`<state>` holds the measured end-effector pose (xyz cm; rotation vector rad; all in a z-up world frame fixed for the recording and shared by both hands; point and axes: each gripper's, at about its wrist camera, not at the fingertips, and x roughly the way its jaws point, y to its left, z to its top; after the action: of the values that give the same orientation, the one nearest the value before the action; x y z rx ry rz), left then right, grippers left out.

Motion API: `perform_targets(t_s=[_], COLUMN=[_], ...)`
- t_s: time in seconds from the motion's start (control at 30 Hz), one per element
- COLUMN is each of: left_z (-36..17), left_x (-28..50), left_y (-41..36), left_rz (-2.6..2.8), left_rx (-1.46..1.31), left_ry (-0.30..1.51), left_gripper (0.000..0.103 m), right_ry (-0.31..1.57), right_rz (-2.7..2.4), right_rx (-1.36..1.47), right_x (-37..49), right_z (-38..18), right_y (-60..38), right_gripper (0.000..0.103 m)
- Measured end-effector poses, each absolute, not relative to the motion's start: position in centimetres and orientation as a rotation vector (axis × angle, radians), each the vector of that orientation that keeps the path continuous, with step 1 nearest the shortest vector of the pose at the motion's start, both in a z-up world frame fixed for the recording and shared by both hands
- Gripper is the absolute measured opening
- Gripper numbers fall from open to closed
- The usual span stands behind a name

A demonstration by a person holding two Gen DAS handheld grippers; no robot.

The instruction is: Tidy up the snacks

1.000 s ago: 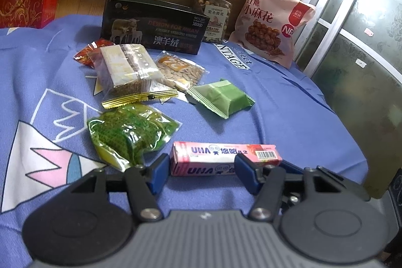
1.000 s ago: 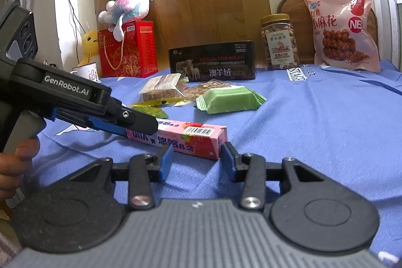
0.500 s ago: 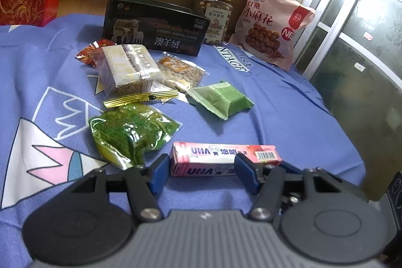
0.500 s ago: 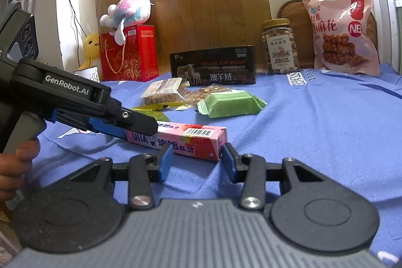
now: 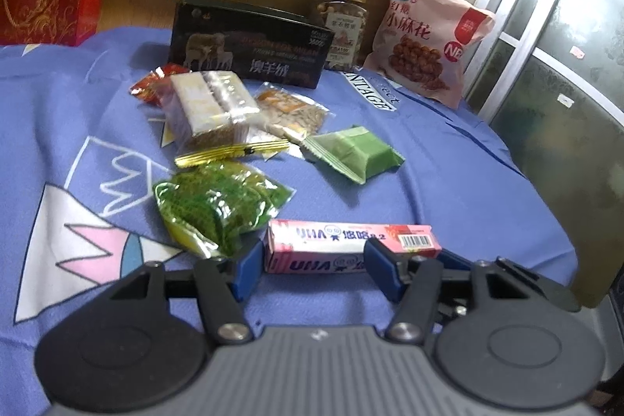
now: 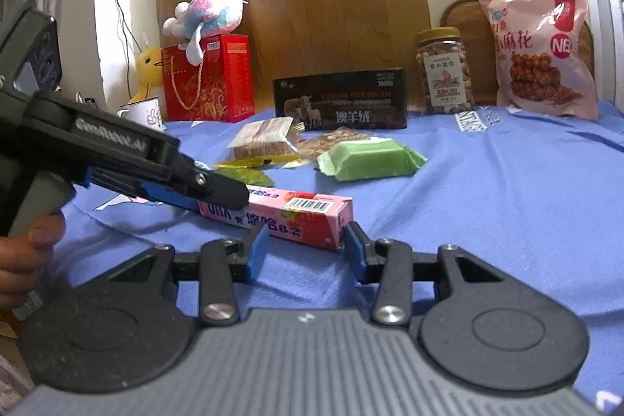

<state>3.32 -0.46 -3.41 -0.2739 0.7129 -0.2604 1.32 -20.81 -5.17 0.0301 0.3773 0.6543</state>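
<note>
The pink candy box (image 5: 351, 246) lies flat on the bench (image 5: 448, 182) (blue cloth), between the spread left tongs (image 5: 310, 269); the right tongs (image 6: 306, 248), also spread, flank its right end.

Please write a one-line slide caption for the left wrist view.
Open left gripper straddles one end of a pink rectangular candy box lying on the blue printed tablecloth, near a green crinkly snack packet.

A home room: plush toy (image 6: 212, 12) on a red gift bag (image 6: 208, 78), blue-clothed table (image 6: 507, 190).
</note>
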Motion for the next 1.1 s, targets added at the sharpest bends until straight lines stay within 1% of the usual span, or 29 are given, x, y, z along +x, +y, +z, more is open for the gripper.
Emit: perform_targets(t_s=[0.07,0.17,0.2,0.27,0.3,0.43,0.67,0.7,0.73,0.77,0.8,0.93,1.1], left_z=[-3.4,-3.4,-3.3,-3.2,-3.1,-2.6,-2.7,-2.9,-3.0,-3.0,-2.9,-2.7,-2.4], left_x=[3.1,2.9,2.9,3.1,3.1,3.1,4.1,4.2,4.3,4.2,4.1,3.6,4.0], left_y=[-0.5,-0.3,-0.2,0.1,0.4,1.4,0.4,0.3,0.1,-0.1,-0.3,-0.6,-0.5], left_rz=[-0.255,-0.265,-0.268,-0.273,-0.277,-0.297,-0.302,-0.309,-0.313,-0.302,-0.289,-0.302,-0.313], left_rx=[-0.265,-0.273,-0.28,-0.298,-0.313,-0.36,-0.331,-0.333,-0.337,-0.328,-0.308,-0.313,-0.328], left_ry=[0.708,0.707,0.709,0.719,0.725,0.726,0.732,0.737,0.744,0.738,0.734,0.731,0.717], left_gripper=[0.057,0.065,0.065,0.065,0.066,0.066,0.067,0.064,0.064,0.062,0.06,0.06,0.06], right_ry=[0.375,0.381,0.381,0.384,0.388,0.378,0.388,0.39,0.394,0.396,0.394,0.374,0.406], right_rz=[0.659,0.668,0.672,0.678,0.683,0.694,0.673,0.675,0.679,0.674,0.67,0.651,0.634], right_rx=[0.031,0.028,0.031,0.039,0.043,0.011,0.019,0.022,0.018,0.013,0.006,0.025,0.018], right_x=[1.3,1.5,1.6,1.9,2.1,1.9,2.4,2.5,2.5,2.5,2.4,2.2,2.5], right_z=[-5.1,-5.2,-5.2,-5.1,-5.1,-5.1,-5.1,-5.1,-5.1,-5.1,-5.1,-4.7,-5.0], right_y=[-20.7,-20.5,-20.5,-20.5,-20.5,-20.1,-20.6,-20.6,-20.5,-20.3,-20.2,-20.7,-20.7], right_gripper=[0.047,0.047,0.048,0.051,0.055,0.055,0.055,0.056,0.058,0.058,0.055,0.054,0.054])
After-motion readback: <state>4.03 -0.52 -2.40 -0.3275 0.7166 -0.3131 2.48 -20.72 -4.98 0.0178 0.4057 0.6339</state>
